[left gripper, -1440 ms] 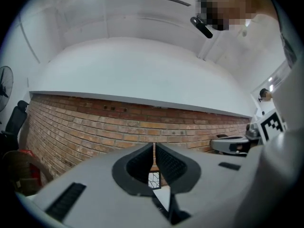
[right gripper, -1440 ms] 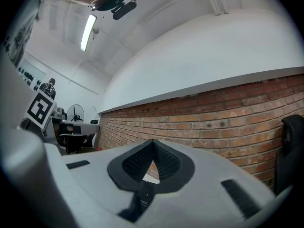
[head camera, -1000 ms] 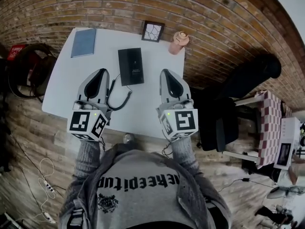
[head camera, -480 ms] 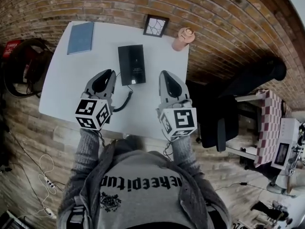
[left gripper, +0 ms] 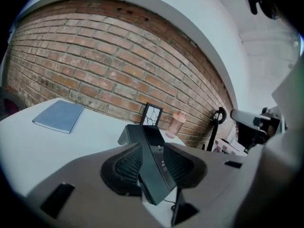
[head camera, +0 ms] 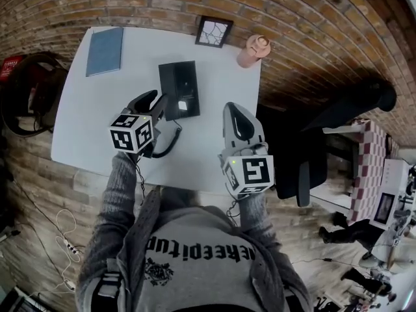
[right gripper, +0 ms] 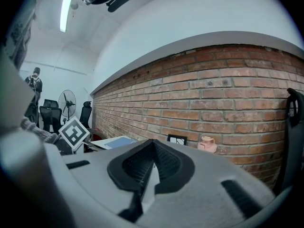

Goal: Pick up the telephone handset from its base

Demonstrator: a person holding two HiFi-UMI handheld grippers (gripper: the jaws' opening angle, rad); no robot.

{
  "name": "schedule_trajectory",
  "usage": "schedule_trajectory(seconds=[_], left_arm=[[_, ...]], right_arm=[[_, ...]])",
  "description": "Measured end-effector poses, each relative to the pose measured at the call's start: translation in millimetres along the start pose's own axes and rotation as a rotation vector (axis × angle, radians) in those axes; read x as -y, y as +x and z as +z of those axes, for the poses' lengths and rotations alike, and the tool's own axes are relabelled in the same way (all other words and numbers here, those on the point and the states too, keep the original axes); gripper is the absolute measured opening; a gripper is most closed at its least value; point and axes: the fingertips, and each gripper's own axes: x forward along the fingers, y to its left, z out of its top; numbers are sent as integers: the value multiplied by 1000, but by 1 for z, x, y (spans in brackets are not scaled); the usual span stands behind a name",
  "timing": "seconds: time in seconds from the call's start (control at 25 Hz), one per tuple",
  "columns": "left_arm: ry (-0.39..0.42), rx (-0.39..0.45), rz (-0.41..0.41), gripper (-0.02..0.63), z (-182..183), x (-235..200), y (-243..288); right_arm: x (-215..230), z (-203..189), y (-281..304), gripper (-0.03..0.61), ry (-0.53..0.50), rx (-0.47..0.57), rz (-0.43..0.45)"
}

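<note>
A black telephone base point(head camera: 177, 77) sits mid-table, its coiled cord point(head camera: 168, 145) trailing toward the front edge. In the left gripper view the black handset point(left gripper: 154, 170) lies slanted on the base point(left gripper: 124, 136), between the two pads. My left gripper point(head camera: 156, 97) is at the phone's near-left corner, rolled to one side. The jaws of my left gripper point(left gripper: 151, 148) are opening, with the handset between them and not clamped. My right gripper point(head camera: 232, 108) hovers to the right of the phone. The pads of my right gripper point(right gripper: 153, 142) meet at the tip with nothing held.
On the white table point(head camera: 91, 142) a blue notebook point(head camera: 105, 51) lies at the far left. A small picture frame point(head camera: 213, 31) and a pink bottle point(head camera: 252, 51) stand by the brick wall. A black office chair point(head camera: 325, 129) is right of the table.
My left gripper has moved forward and down to the phone, rolled over, and its jaws have parted around the handset. My right gripper has sunk a little.
</note>
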Motion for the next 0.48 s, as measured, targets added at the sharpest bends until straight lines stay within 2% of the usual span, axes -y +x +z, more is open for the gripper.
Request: schedule_trajectory(seconds=[0.16,0.32,0.48], left_arm=[[-50,-52,-19,127,-13,-16,20],[-59,-113,-57,148,-28,-22,40],[-108,-134,-91,169,-35,-28,51]], right_arm=[[4,-5,2,3,-7,-28,-10],[11,-10,3,3,-14,-48,-27],[15,-14,2,3,-18,-64,-42]])
